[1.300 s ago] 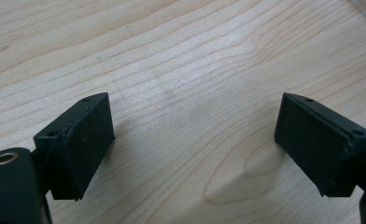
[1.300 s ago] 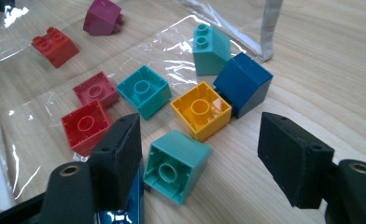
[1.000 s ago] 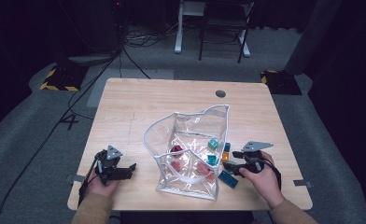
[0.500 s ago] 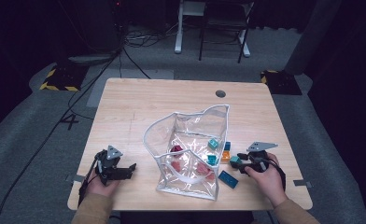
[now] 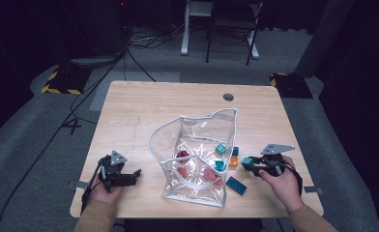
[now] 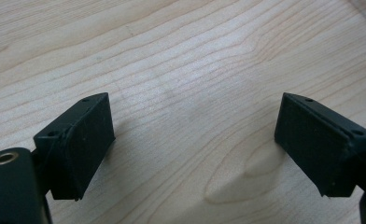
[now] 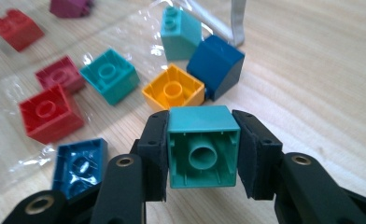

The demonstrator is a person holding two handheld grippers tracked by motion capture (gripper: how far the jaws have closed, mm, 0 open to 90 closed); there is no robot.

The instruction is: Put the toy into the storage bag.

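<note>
Spanning the scene, wooden table [image 5: 144, 116] carries clear plastic bag [image 5: 197, 140] at centre, left hand-held gripper [image 5: 129, 178] resting wide open and empty near the front-left edge, right hand-held gripper [image 7: 202, 149] having just closed its jaws onto teal brick [image 7: 203, 145], held right of the bag.

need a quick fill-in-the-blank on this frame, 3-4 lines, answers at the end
1. The right hand-held gripper is shut on a ____ brick.
2. The left hand-held gripper has its jaws ____, with nothing between them.
3. The orange brick on the wooden table lies with its hollow side facing ____.
4. The clear bag stands between the two ____.

Missing words: teal; open; up; grippers
</note>
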